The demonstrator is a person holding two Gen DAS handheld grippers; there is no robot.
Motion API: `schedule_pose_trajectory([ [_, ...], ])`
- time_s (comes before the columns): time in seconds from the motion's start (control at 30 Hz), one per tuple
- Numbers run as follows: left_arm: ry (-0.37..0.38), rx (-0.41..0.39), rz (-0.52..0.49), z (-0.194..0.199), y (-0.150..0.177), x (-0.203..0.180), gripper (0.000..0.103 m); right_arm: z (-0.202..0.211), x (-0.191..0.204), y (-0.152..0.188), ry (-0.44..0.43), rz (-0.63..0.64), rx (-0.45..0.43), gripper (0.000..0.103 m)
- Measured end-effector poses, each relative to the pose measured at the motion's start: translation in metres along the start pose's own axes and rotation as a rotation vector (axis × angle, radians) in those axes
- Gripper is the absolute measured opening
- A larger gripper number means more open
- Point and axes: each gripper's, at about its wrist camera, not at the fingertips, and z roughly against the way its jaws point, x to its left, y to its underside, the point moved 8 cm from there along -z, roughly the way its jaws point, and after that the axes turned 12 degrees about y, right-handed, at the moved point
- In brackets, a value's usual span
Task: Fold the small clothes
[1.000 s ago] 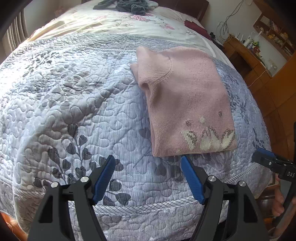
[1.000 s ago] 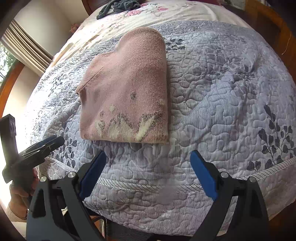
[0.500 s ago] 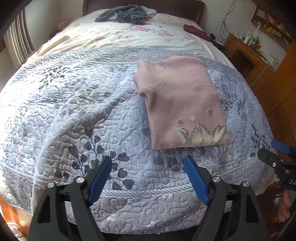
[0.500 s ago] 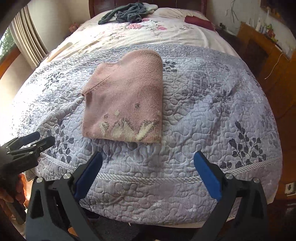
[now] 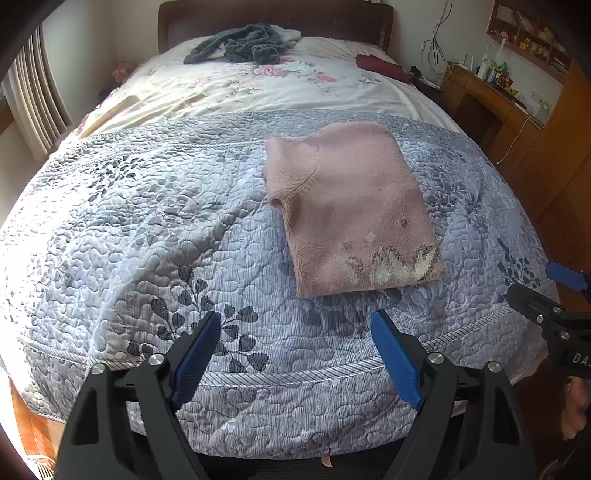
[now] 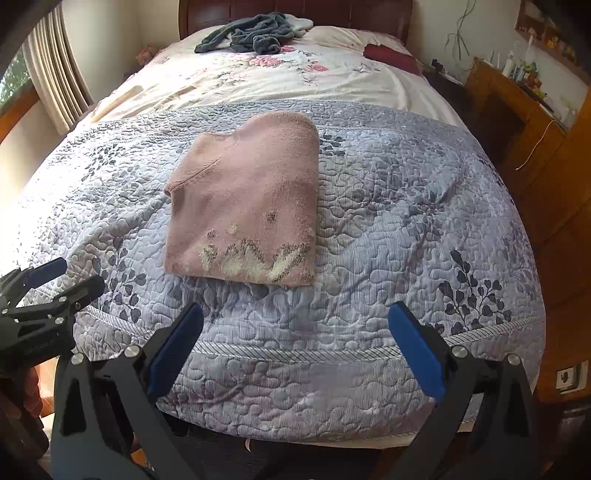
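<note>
The pink sweater [image 5: 351, 214] lies folded into a flat rectangle on the grey-blue quilt [image 5: 147, 229], right of the bed's middle in the left view, its white leaf pattern along the near edge. The left gripper [image 5: 295, 347] hangs over the quilt's near border, its 2 blue fingers spread wide and holding nothing. The right gripper [image 6: 295, 332] is likewise spread and empty, well short of the sweater. A dark grey garment [image 6: 255, 35] sits heaped by the headboard [image 5: 273, 18].
</note>
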Motion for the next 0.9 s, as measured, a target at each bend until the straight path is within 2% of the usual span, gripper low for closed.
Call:
schedule_pose_trajectory([
  [0.43,-0.020,0.005,0.007,-0.002,0.006,0.000,0.085,-0.015,-0.001,0.005,0.018,-0.011,0.036,0.100],
  [0.9,-0.027,0.026,-0.003,-0.012,0.008,-0.004,0.085,-0.021,-0.009,0.002,0.059,-0.026,0.017,0.100],
])
